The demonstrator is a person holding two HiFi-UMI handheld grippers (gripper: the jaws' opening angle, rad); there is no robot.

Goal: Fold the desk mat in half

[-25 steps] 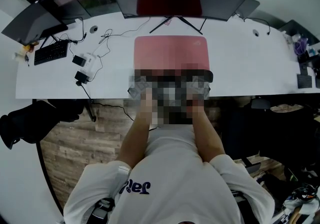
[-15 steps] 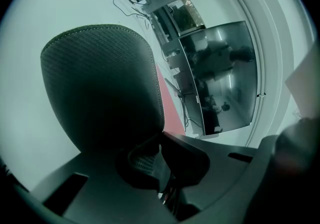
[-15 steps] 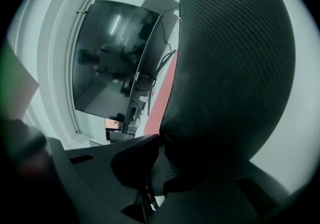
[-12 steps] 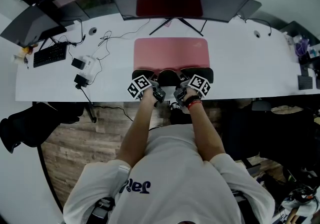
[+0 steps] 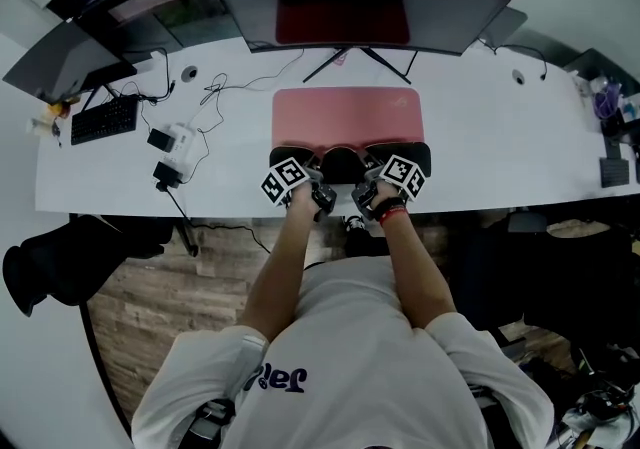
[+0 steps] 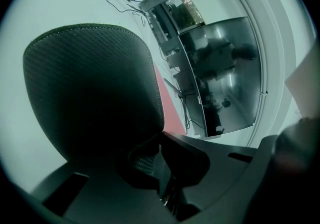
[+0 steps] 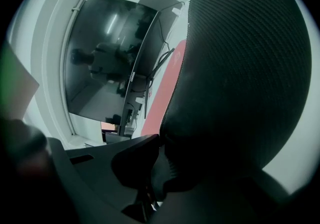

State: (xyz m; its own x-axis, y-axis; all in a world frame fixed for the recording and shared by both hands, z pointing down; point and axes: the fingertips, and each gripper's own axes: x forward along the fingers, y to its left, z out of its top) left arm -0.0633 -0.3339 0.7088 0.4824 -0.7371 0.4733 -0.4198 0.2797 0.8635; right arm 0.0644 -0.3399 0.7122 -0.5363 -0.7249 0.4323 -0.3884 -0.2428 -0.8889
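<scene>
Desk mat (image 5: pixel 347 117) flat on white desk (image 5: pixel 500 147), near edge lifted, black underside up. My left gripper (image 5: pixel 303 175) and right gripper (image 5: pixel 384 175) pinch near-edge corners. Mat likely soft, light, floppy: hold both corners.

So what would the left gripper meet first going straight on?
The left gripper clamps the desk mat's raised edge; past that the way looks free over the mat until the monitor, though depth is unclear.
</scene>
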